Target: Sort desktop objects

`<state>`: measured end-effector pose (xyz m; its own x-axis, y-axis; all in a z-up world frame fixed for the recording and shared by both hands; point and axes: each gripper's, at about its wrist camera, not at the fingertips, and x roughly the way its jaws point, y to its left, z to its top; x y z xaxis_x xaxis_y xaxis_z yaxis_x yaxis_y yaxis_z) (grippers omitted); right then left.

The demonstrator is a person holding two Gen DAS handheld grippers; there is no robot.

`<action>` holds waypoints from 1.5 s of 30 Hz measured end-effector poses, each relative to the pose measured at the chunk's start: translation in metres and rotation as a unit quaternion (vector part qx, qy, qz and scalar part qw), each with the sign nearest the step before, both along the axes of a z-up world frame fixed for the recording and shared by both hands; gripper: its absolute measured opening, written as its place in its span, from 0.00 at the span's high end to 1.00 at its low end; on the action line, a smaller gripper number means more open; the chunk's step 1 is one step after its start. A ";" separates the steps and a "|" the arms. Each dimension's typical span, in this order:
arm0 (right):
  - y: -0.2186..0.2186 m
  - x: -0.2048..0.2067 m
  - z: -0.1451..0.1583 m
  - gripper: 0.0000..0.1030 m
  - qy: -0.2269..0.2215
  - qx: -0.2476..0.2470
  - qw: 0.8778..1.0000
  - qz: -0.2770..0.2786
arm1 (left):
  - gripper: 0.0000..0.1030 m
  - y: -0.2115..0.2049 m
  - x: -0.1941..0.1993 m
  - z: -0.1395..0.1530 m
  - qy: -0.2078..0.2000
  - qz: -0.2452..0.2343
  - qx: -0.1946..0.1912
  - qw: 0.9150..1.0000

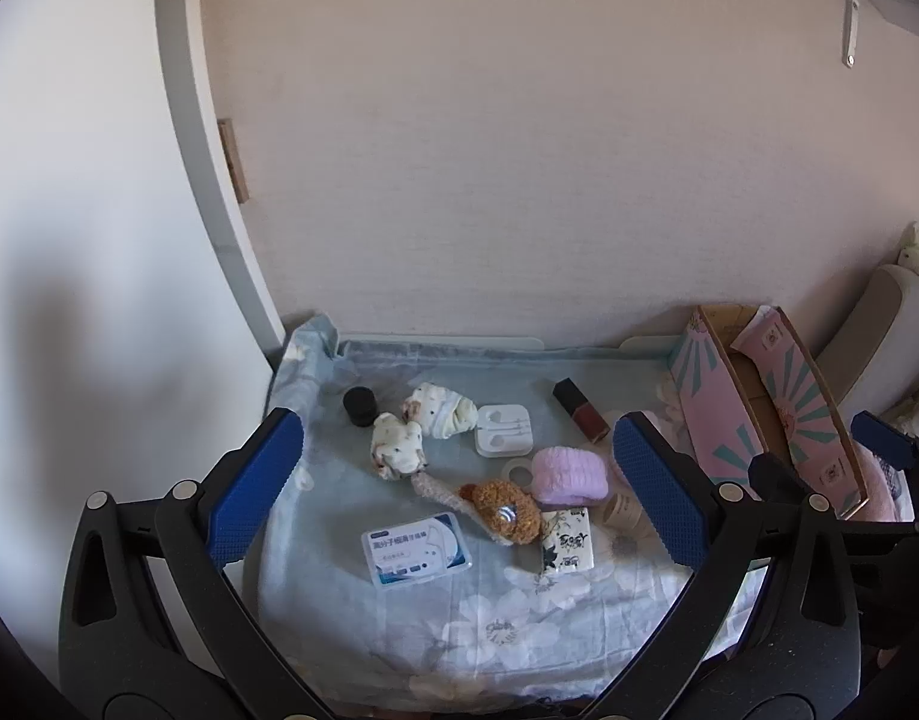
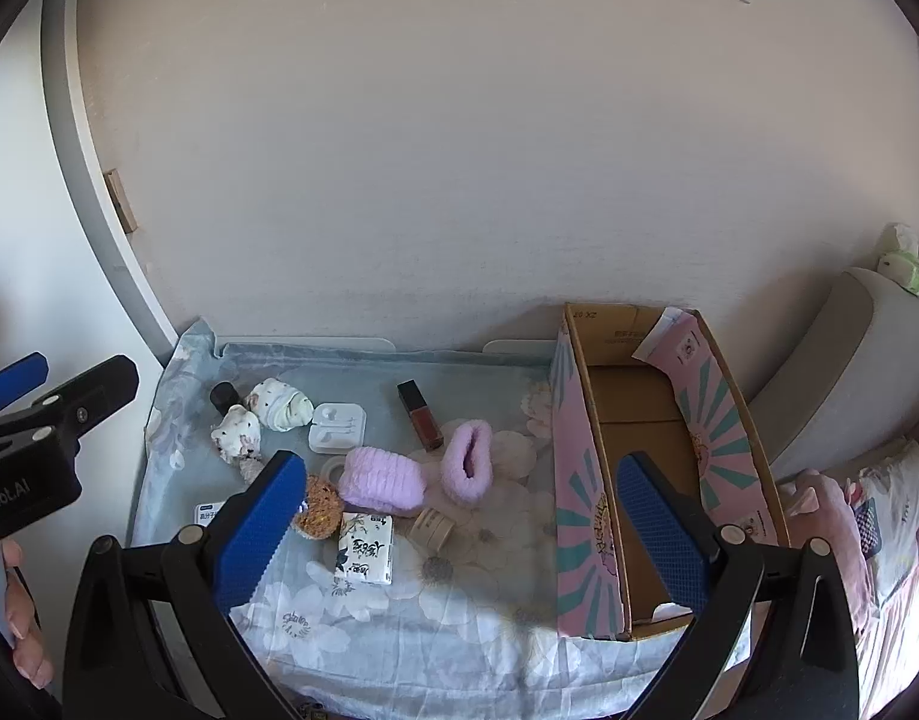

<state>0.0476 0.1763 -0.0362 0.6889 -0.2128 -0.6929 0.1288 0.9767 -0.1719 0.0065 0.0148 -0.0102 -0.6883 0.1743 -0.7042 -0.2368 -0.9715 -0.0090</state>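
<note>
Beside the box, the lip gloss lies flat, cap toward the wall; both grippers gape, holding nothing.

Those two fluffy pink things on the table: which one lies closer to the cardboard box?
The pink fluffy piece with its opening facing up, on the box side. The other pink piece lies flatter, further left, beside the brown plush toy.

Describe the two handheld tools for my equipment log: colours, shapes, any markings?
Both match: the left tool and right tool have black angular frames with triangular cut-outs and silver rivets. Each finger carries a blue pad with a dotted texture. White lettering ending "Robot.AI" marks the left tool's body.
</note>
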 end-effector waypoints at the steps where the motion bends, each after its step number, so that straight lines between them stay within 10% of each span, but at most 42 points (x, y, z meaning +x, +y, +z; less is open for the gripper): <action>1: 0.000 0.001 0.000 0.00 0.000 0.000 1.000 0.000 | 0.00 0.000 0.000 -0.001 -0.001 0.001 0.001 1.000; 45: -0.006 0.010 -0.007 0.00 -0.001 0.017 0.992 -0.126 | 0.00 -0.009 -0.010 -0.016 -0.020 0.043 -0.002 0.999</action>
